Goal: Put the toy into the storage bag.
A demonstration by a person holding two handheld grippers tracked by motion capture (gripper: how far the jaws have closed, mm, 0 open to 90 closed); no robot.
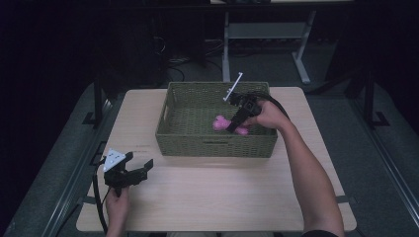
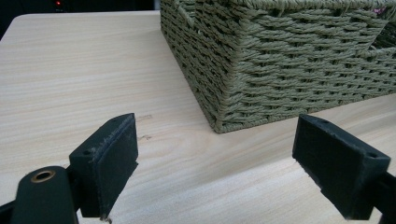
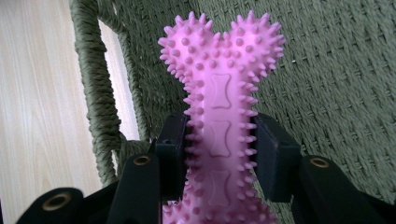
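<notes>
Right gripper (image 3: 219, 154) clamps pink spiked bone toy (image 3: 219, 93) at shaft, inside green woven basket (image 1: 170, 128). I keep wrist level, clear of rim. Left gripper (image 2: 215, 163) jaws apart, idle over table (image 2: 70, 70).

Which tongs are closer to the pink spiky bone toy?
Right. The right tongs are shut on the pink bone toy inside the green woven basket. The left tongs are open over the table, outside the basket's near-left corner.
</notes>
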